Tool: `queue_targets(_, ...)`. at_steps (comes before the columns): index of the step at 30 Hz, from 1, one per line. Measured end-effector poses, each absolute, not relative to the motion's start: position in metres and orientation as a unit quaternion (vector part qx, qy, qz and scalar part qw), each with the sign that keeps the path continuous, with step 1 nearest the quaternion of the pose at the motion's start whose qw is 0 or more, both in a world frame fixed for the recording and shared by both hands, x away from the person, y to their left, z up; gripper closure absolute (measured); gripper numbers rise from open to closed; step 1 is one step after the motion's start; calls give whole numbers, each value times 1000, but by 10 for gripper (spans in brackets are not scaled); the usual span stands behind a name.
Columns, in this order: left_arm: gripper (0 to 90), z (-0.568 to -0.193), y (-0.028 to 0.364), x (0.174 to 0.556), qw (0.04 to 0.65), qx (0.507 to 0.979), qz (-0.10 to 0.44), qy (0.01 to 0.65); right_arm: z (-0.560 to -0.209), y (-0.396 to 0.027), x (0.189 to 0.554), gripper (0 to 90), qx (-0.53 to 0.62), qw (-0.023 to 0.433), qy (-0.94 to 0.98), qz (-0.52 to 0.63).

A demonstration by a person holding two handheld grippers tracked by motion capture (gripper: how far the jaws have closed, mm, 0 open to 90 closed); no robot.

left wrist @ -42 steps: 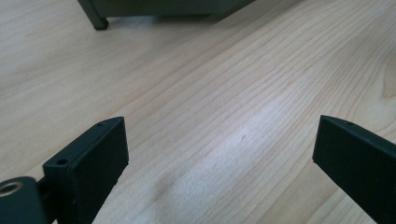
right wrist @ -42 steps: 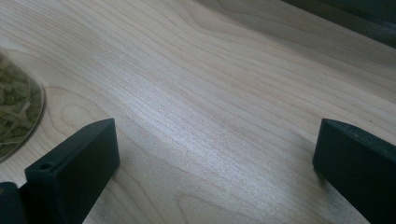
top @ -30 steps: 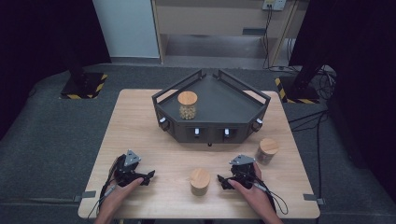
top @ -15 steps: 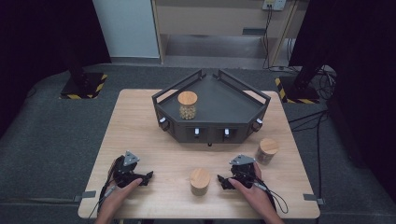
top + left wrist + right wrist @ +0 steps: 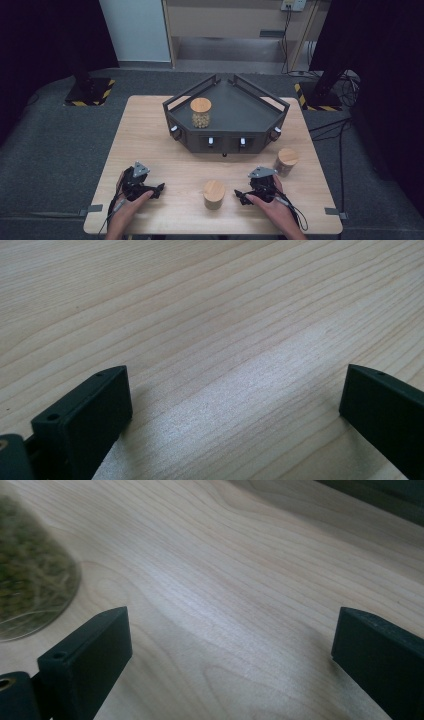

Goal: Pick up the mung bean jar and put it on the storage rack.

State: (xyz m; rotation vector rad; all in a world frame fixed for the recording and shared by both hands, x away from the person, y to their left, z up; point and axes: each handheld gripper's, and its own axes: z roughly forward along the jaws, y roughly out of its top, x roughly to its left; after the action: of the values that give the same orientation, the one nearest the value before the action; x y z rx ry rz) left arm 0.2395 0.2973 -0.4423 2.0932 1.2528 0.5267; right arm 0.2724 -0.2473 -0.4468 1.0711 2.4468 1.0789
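Near table's front edge: left gripper spread wide over bare wood, right gripper spread but just been closing slightly, nothing between; wooden-lidded jar standing between them, untouched.

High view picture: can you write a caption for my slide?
Two open grippers, left and right, rest beside a wooden-lidded jar on the table.

Blurred jar cut off by the right gripper view's left edge, contents greenish, kind unclear.
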Motion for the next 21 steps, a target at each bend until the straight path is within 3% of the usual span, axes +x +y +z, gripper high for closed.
queue_targets(21, 0, -442, 298, 240, 317, 797, 199, 474, -416, -250, 229, 46, 347, 142, 842, 388)
